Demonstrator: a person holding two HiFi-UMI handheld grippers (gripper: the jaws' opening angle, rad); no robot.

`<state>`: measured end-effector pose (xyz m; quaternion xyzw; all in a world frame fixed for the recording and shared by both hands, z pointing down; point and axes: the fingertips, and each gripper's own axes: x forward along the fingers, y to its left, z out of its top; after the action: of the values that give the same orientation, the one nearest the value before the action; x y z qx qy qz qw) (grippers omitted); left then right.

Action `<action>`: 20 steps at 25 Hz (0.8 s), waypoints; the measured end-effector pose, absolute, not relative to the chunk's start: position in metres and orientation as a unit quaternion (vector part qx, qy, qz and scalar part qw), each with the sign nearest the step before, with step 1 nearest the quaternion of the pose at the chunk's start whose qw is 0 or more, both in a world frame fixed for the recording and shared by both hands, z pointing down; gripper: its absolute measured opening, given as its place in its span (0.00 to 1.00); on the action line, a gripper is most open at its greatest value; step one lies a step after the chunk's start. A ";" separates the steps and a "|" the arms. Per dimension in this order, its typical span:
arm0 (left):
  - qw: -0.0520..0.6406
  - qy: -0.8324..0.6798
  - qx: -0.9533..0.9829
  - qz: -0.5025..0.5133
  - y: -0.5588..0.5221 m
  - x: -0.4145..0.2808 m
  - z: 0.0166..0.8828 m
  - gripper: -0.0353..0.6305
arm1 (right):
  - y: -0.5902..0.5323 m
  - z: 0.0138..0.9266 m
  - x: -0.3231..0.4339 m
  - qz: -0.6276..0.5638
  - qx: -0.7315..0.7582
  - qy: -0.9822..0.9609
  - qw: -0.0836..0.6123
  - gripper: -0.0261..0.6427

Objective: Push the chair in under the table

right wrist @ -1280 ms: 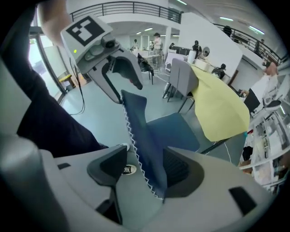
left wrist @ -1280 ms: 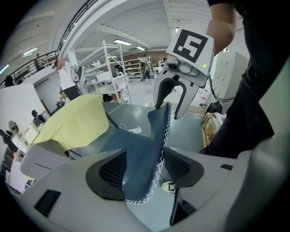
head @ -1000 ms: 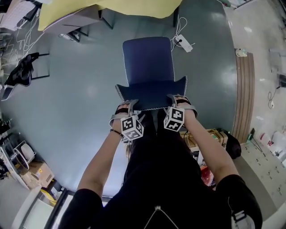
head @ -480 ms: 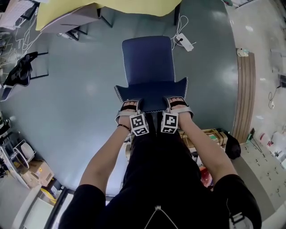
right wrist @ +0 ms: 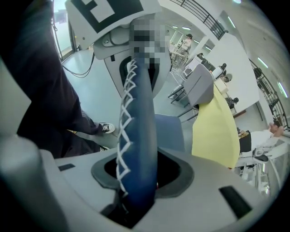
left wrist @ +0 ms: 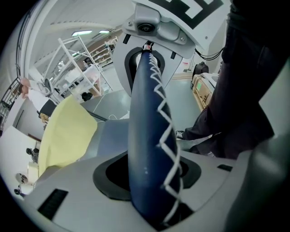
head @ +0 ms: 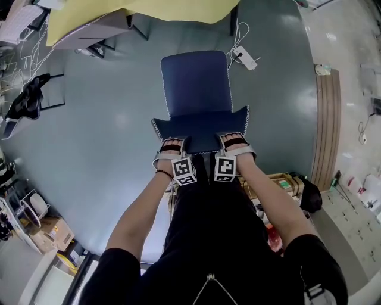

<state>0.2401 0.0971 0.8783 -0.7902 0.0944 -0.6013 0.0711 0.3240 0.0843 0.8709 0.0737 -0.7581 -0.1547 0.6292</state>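
A dark blue chair stands on the grey floor, its seat facing the yellow-topped table at the top of the head view. Its backrest, edged with white zigzag stitching, is nearest me. My left gripper straddles the backrest's top edge on the left, my right gripper on the right. Both sets of jaws have just been closing with the backrest between them. In the left gripper view the backrest fills the gap of the left gripper. The right gripper clamps the backrest the same way.
A white power strip with its cable lies on the floor beside the chair's far right. Cardboard boxes sit by my right leg, and a wooden strip runs along the right. A black chair stands at the left.
Both grippers have come down onto the top edge of the backrest and rolled upright. Their jaws have drawn in around it. The chair has stayed in place.
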 end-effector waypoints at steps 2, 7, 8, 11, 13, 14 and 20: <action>0.071 0.094 -0.790 -0.601 0.095 0.242 0.877 0.34 | 0.082 0.870 0.326 -0.156 0.075 -0.758 0.629 0.27; 0.069 0.095 -0.787 -0.606 0.086 0.248 0.877 0.34 | 0.071 0.869 0.333 -0.155 0.077 -0.760 0.626 0.26; 0.069 0.096 -0.788 -0.604 0.083 0.249 0.878 0.34 | 0.068 0.870 0.333 -0.157 0.077 -0.760 0.626 0.26; 0.068 0.101 -0.790 -0.601 0.065 0.247 0.880 0.33 | 0.048 0.872 0.330 -0.162 0.080 -0.758 0.627 0.26; 0.069 0.103 -0.790 -0.601 0.046 0.244 0.879 0.33 | 0.030 0.872 0.328 -0.163 0.079 -0.758 0.627 0.26; 0.071 0.104 -0.790 -0.601 0.037 0.243 0.879 0.33 | 0.022 0.872 0.326 -0.163 0.079 -0.758 0.627 0.26; 0.079 0.104 -0.790 -0.599 -0.004 0.237 0.875 0.33 | -0.016 0.872 0.320 -0.164 0.081 -0.759 0.625 0.26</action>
<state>0.2374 -0.0038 0.8755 -0.7899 0.1042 -0.5992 0.0790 0.3198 -0.0159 0.8715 0.0813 -0.7588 -0.1636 0.6251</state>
